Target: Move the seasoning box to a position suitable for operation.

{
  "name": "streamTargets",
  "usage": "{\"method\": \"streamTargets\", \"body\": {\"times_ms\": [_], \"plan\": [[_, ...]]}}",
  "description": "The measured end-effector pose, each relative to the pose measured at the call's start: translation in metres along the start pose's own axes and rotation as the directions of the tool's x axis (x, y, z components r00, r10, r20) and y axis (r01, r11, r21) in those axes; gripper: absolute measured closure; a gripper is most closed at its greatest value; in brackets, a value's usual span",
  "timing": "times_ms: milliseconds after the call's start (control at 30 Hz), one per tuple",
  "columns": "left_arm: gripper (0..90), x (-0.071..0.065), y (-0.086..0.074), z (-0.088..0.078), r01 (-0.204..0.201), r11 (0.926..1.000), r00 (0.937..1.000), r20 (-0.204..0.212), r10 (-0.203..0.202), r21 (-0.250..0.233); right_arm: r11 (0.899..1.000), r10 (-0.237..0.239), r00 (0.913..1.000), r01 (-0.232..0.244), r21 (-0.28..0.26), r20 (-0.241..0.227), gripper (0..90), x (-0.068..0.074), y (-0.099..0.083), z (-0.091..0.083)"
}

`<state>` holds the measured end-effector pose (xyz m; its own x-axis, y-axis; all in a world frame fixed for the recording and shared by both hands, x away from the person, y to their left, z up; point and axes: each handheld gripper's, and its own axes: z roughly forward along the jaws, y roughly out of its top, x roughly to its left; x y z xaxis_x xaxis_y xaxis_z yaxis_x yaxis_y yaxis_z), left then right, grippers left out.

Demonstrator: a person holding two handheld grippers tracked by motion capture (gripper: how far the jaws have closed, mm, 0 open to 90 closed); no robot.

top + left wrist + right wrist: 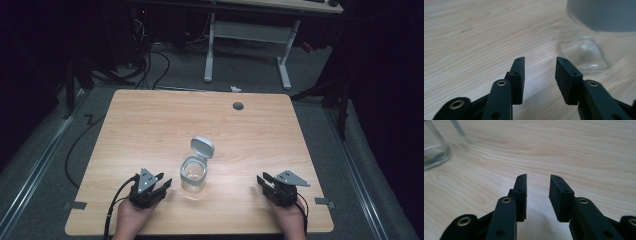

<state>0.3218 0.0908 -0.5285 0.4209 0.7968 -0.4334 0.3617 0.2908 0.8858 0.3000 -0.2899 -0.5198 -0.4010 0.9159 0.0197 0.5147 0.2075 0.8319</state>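
The clear glass jar stands upright near the middle of the wooden table, a little toward my edge, with its grey flip lid swung open and tilted back on the far side. I judge it to be stiff and smooth, so slippery under my black pads, and breakable if it tips or gets knocked; it looks empty, so probably light apart from the thick glass base. The grey collar round the mouth looks like the surest place to take hold, or else the straight wall just below it, squeezing from two opposite sides and keeping clear of the hinge, since the open lid could swing. My left gripper rests on the table just beside the jar, on its left, with jaws apart and nothing between them; in the left gripper view the jar's rounded base sits close ahead and off to the right of the gap, not touching either pad. My right gripper rests well apart from the jar on its other side, jaws likewise apart and empty; in the right gripper view the jar sits at the far left edge, well off my line.
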Motion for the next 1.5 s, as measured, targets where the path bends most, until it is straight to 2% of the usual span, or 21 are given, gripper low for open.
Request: {"method": "streamTargets", "body": {"times_ms": [67,100,133,200,267,367,400,433,500,600,700,800,1100,1500], "plan": [[64.3,-0.002,0.0,0.001,0.001,1.0,1.0,0.004,-0.001,-0.006,1.0,-0.003,1.0,0.003,0.005,-0.002,69.9,0.001,0.0,0.0],[69.1,-0.003,0.0,0.003,0.005,1.0,1.0,0.006,-0.005,-0.007,1.0,-0.024,0.9996,0.024,0.012,-0.012,70.2,0.002,0.0,0.0],[72.1,-0.004,0.0,0.008,0.003,0.9998,0.9999,-0.011,-0.003,-0.02,0.999,-0.033,0.9994,0.033,0.01,-0.014,70.2,0.003,0.0,-0.001],[79.3,-0.003,0.002,0.013,0.027,0.9991,0.9995,-0.014,-0.027,-0.031,0.999,-0.039,0.9991,0.039,0.001,-0.016,70.4,0.005,-0.001,-0.002],[84.7,-0.003,0.002,0.015,0.029,0.999,0.9995,-0.015,-0.029,-0.033,0.999,-0.045,0.9987,0.045,-0.001,-0.022,70.4,0.005,-0.001,-0.003],[90.0,-0.007,0.0,0.021,0.025,0.9994,0.9995,-0.017,-0.026,-0.022,0.999,-0.042,0.9968,0.043,0.004,-0.068,76.8,0.005,-0.004,-0.002],[90.0,-0.007,0.0,0.021,0.025,0.9994,0.9995,-0.017,-0.026,-0.022,0.999,-0.042,0.9968,0.043,0.004,-0.068,76.8,0.005,-0.004,-0.002],[90.0,-0.009,-0.001,0.021,0.021,0.9996,0.9996,-0.016,-0.021,-0.019,1.0,-0.016,0.9956,0.017,0.007,-0.092,78.3,0.004,-0.005,-0.001],[90.0,-0.013,-0.003,0.021,0.014,0.9998,0.9999,-0.008,-0.014,-0.016,1.0,-0.014,0.9948,0.014,0.003,-0.101,78.4,0.004,-0.005,-0.001],[90.0,-0.018,-0.005,0.019,0.006,0.9999,1.0,0.006,-0.006,-0.008,0.999,-0.037,0.9953,0.037,-0.001,-0.09,76.6,0.008,-0.005,0.0],[90.0,-0.02,-0.007,0.019,0.005,1.0,0.9999,0.012,-0.005,0.0,1.0,-0.024,0.997,0.023,-0.014,-0.074,72.8,0.009,-0.004,-0.001],[90.0,-0.023,-0.008,0.017,0.001,1.0,0.9999,0.014,-0.001,-0.005,0.999,-0.024,0.9979,0.023,-0.028,-0.06,72.7,0.008,-0.003,-0.002],[90.0,-0.026,-0.009,0.015,-0.004,1.0,0.9998,0.021,0.004,0.0,0.999,-0.025,0.9984,0.024,-0.023,-0.051,73.6,0.008,-0.004,-0.001],[90.0,-0.037,-0.015,0.007,-0.009,0.9998,0.9979,0.064,0.007,0.017,1.0,-0.023,0.9995,0.022,-0.019,-0.022,73.6,0.01,-0.001,0.003]]}}
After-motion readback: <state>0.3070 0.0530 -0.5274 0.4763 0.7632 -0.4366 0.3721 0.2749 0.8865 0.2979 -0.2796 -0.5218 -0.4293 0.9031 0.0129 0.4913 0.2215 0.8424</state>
